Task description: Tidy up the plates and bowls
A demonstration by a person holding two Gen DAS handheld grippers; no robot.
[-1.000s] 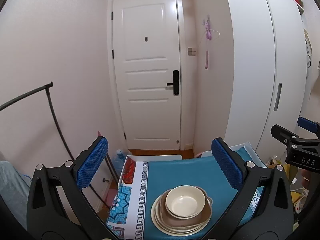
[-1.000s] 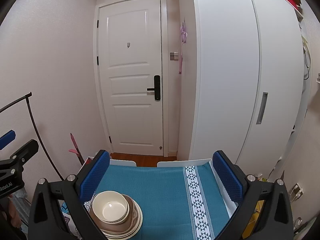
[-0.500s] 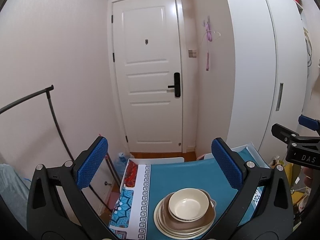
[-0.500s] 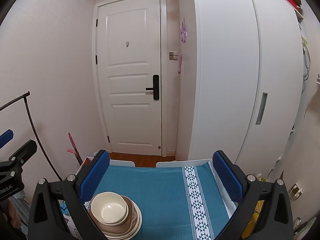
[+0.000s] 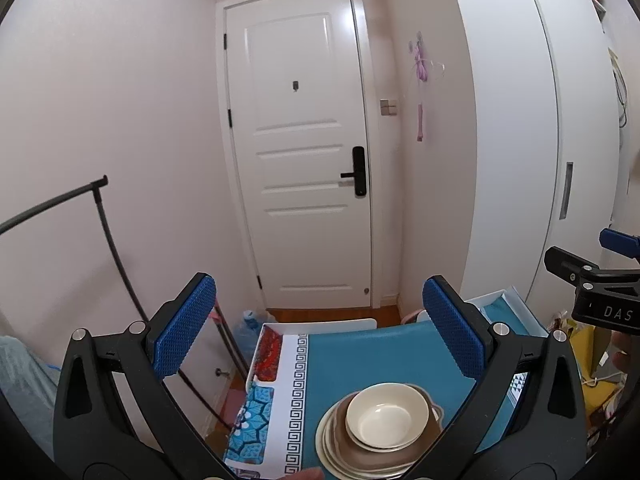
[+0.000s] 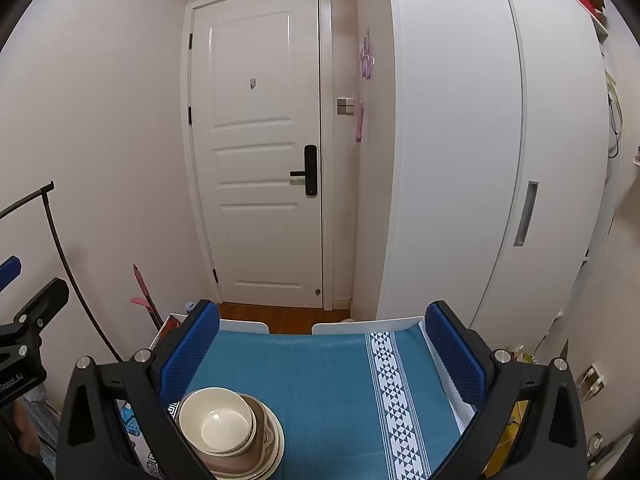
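A cream bowl (image 5: 386, 416) sits on top of a stack: a brown dish (image 5: 404, 454) on several cream plates (image 5: 330, 450), on a table with a teal cloth (image 5: 360, 356). The stack also shows in the right wrist view, with the bowl (image 6: 216, 420) at the lower left. My left gripper (image 5: 320, 334) is open and empty, held above and behind the stack. My right gripper (image 6: 322, 350) is open and empty, over the teal cloth (image 6: 320, 380) to the right of the stack.
A white door (image 5: 300, 152) and white wardrobe (image 6: 480, 140) stand beyond the table. A black clothes rail (image 5: 108, 232) stands at the left. The cloth has a patterned white band (image 6: 394, 392) at the right. Floor clutter lies at the far right (image 5: 584, 356).
Both views have tilted up slightly, so the stack sits lower in each frame. Both grippers stay open. The stack has not moved.
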